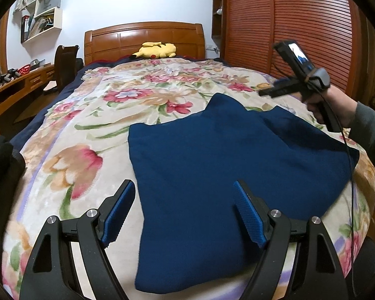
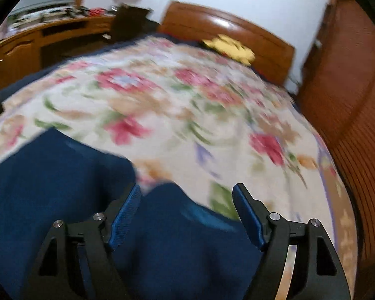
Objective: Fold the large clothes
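Note:
A dark blue garment lies partly folded on the floral blanket of a bed. My left gripper hovers open over the garment's near left part, with nothing between its blue pads. A hand in a grey sleeve holds my right gripper above the garment's far right corner. The right wrist view is blurred. It shows the right gripper open above the edge of the blue garment, its pads apart and gripping nothing.
A yellow plush toy lies by the wooden headboard. A slatted wooden wardrobe runs along the bed's right side. A desk and chair stand on the left. A black cable hangs from the right gripper.

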Demonstrator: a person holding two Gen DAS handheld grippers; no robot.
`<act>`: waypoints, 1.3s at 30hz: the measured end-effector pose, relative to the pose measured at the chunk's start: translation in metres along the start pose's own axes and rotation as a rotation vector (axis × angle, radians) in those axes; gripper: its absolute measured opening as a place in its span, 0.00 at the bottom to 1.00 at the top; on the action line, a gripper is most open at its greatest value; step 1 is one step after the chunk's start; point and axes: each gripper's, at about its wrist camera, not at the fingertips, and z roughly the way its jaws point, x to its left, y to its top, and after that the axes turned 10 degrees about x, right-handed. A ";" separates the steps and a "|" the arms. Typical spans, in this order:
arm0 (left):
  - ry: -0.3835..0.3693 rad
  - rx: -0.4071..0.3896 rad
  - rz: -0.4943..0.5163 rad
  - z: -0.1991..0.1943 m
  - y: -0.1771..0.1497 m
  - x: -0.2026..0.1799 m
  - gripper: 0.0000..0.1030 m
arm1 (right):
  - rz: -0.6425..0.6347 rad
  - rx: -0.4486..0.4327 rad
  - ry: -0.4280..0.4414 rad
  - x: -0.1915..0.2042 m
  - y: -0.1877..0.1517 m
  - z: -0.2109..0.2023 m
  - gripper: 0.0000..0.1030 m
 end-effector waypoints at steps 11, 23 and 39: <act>0.017 0.043 0.002 0.016 -0.001 -0.004 0.79 | 0.260 0.229 0.015 -0.103 -0.049 0.072 0.64; 0.022 0.057 -0.027 0.021 -0.001 0.002 0.79 | 0.411 0.177 -0.148 -0.159 -0.071 0.032 0.02; -0.051 -0.019 0.031 -0.004 0.000 -0.056 0.79 | 0.259 0.035 0.051 -0.096 -0.153 -0.080 0.59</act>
